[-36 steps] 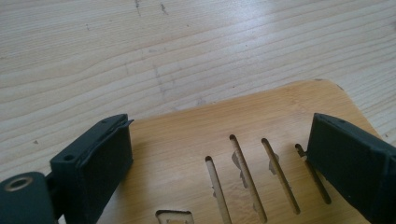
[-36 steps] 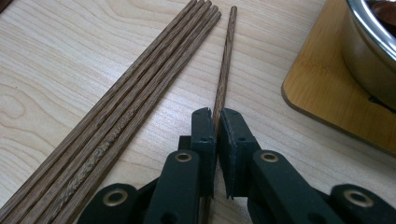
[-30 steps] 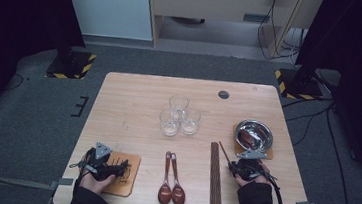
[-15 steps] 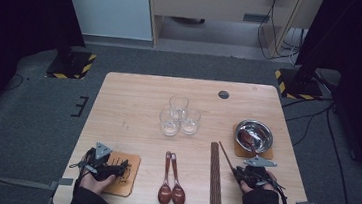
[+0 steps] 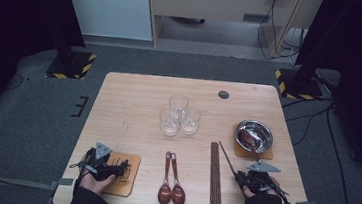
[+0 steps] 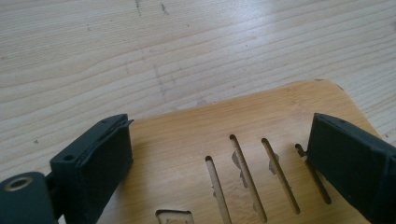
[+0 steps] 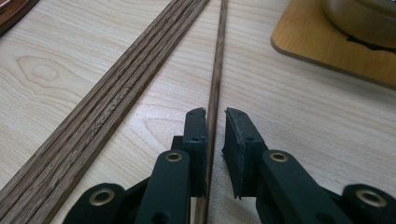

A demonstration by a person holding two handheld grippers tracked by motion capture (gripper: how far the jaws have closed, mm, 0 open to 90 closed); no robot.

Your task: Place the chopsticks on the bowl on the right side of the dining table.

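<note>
Shifted slightly across the table since the earlier frame, the right gripper is clamped on one thin dark wooden chopstick, angled off beside the bundled chopsticks, seemingly ready for lifting.

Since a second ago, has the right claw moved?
Yes. The right claw slid rightward, away from the bundle of dark wooden chopsticks, with one chopstick between its jaws.
</note>
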